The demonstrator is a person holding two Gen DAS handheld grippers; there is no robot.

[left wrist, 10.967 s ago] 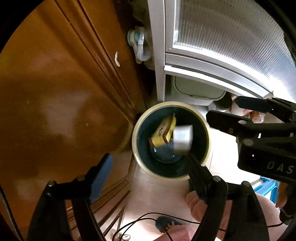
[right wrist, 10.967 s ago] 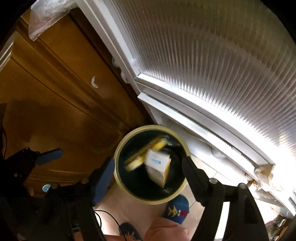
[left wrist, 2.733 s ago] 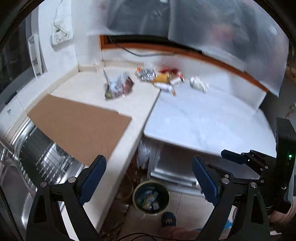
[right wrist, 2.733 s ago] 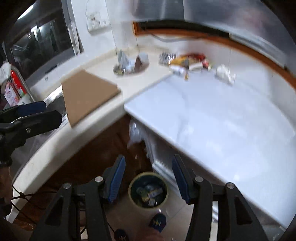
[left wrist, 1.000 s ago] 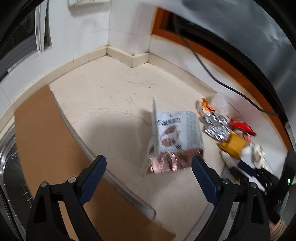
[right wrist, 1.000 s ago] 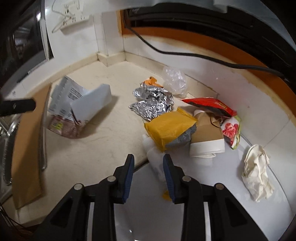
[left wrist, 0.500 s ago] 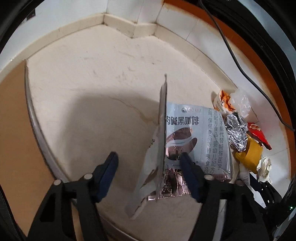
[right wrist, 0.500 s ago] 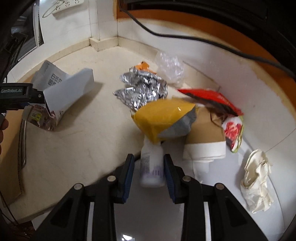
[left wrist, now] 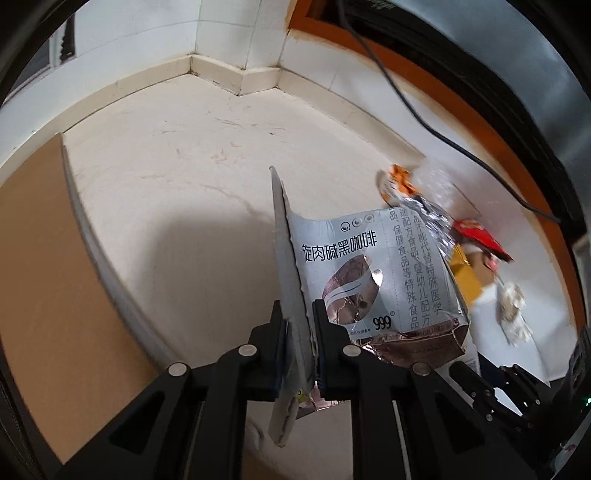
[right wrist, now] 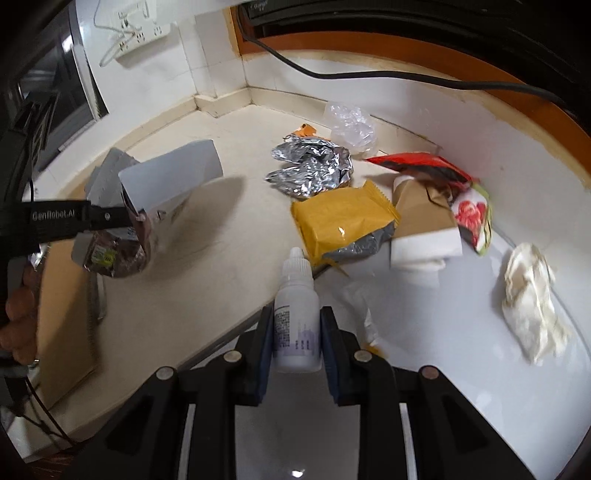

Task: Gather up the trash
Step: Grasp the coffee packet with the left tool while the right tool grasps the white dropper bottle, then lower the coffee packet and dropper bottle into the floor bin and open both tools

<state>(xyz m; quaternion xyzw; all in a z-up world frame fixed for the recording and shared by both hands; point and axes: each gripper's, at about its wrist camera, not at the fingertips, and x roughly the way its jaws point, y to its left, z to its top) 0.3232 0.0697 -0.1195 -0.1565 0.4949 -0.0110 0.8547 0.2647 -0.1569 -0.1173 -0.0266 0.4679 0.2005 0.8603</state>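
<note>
My left gripper [left wrist: 298, 325] is shut on the edge of a silver and brown coffee pouch [left wrist: 384, 273] and holds it above the beige counter. The pouch also shows in the right wrist view [right wrist: 155, 199], hanging from the left gripper [right wrist: 129, 218]. My right gripper [right wrist: 296, 325] is shut on a small white dropper bottle [right wrist: 297, 314], lifted off the counter. Trash lies beyond it: crumpled foil [right wrist: 314, 166], a yellow wrapper [right wrist: 343, 221], a brown paper cup [right wrist: 424, 218], a red wrapper [right wrist: 421, 162], a clear plastic bag [right wrist: 351, 125] and a white crumpled tissue [right wrist: 532, 288].
A brown cardboard sheet [left wrist: 40, 280] lies at the left of the beige counter [left wrist: 192, 147]. A white counter top [right wrist: 443, 350] adjoins on the right. A black cable [right wrist: 369, 74] runs along the tiled back wall. A power strip [right wrist: 144, 33] hangs on the wall.
My left gripper has shut on the pouch's edge and lifted it. My right gripper has closed on the dropper bottle and raised it off the counter.
</note>
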